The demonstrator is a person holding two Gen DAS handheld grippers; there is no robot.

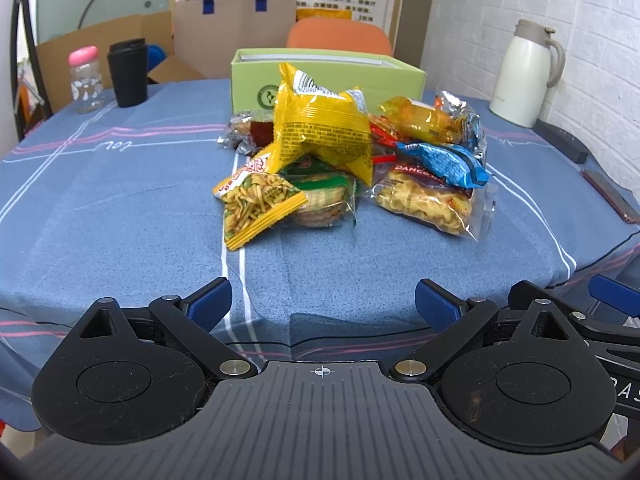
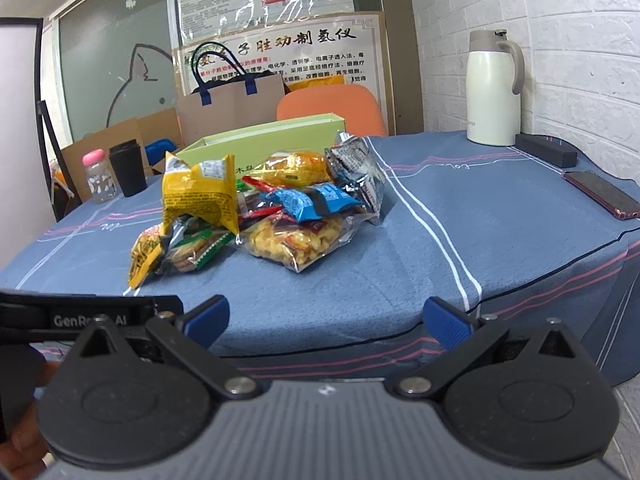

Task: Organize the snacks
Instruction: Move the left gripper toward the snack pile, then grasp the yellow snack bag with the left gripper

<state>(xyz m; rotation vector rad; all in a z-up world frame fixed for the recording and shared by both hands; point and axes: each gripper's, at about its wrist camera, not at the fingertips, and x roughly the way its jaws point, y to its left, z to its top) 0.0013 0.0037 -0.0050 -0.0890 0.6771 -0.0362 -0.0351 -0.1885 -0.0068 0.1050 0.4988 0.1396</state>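
Note:
A pile of snack packets (image 1: 344, 160) lies in the middle of the blue tablecloth (image 1: 120, 200). A big yellow packet (image 1: 320, 128) tops it, a noodle-snack packet (image 1: 256, 208) and a clear bag of yellow crisps (image 1: 424, 204) lie in front, a blue packet (image 1: 444, 164) at right. An open green box (image 1: 328, 76) stands right behind the pile. My left gripper (image 1: 323, 305) is open and empty, short of the pile above the near table edge. My right gripper (image 2: 327, 319) is open and empty, also near the edge. The pile (image 2: 260, 208) and box (image 2: 264, 140) also show in the right wrist view.
A white thermos jug (image 1: 524, 72) stands at the back right by the brick wall. A black cup (image 1: 128, 72) and a pink-lidded jar (image 1: 85, 80) stand at the back left. A phone (image 2: 604, 194) and a dark case (image 2: 546, 152) lie at the right edge. An orange chair (image 1: 340, 36) and paper bag (image 1: 236, 28) are behind.

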